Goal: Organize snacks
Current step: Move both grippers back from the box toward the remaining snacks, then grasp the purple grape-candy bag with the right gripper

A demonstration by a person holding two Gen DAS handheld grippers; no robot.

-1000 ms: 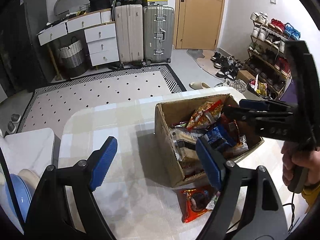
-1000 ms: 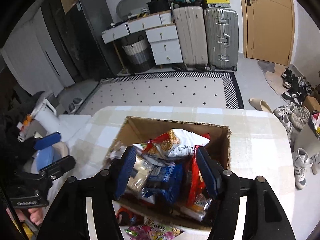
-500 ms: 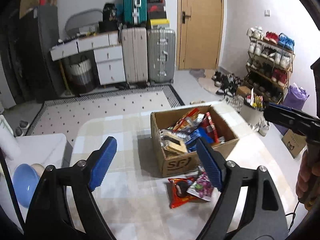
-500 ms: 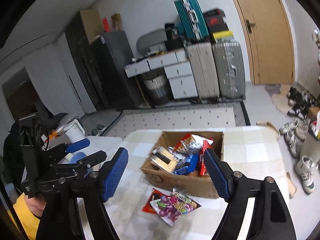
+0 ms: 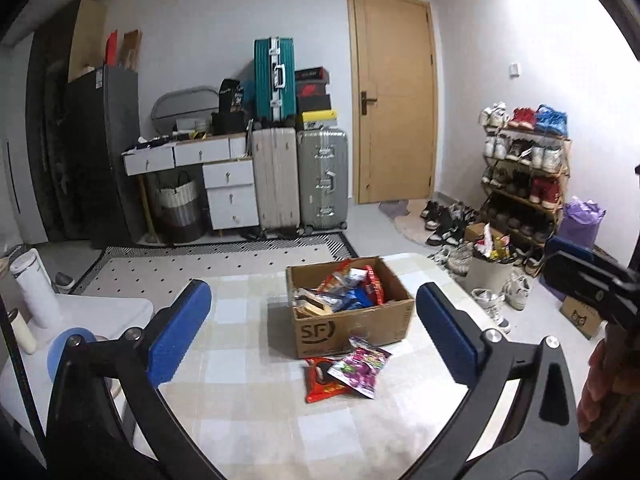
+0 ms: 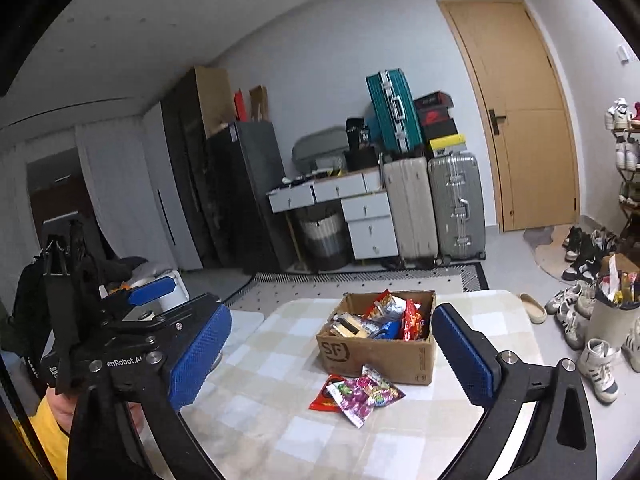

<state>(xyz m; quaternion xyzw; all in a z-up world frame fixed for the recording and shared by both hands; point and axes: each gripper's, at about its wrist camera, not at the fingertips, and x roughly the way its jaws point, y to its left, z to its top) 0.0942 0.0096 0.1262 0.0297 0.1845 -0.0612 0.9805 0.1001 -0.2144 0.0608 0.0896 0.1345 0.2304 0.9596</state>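
Note:
A cardboard box full of snack packets stands on the checked table. In front of it a purple candy packet lies partly over a red packet. My left gripper hovers well back from the box, its jaws opening wide with nothing between them. My right gripper is likewise back from the box, jaws opening and empty. Each gripper shows at the edge of the other's view, the right gripper and the left gripper.
A white side table with a blue bowl and a bottle stands left of the table. A bin of wrappers, loose shoes and a shoe rack are on the right. Suitcases and drawers line the far wall.
Both grippers have pulled back and risen from over the box, and their jaws have widened. The box and the two packets now sit farther off in both views.

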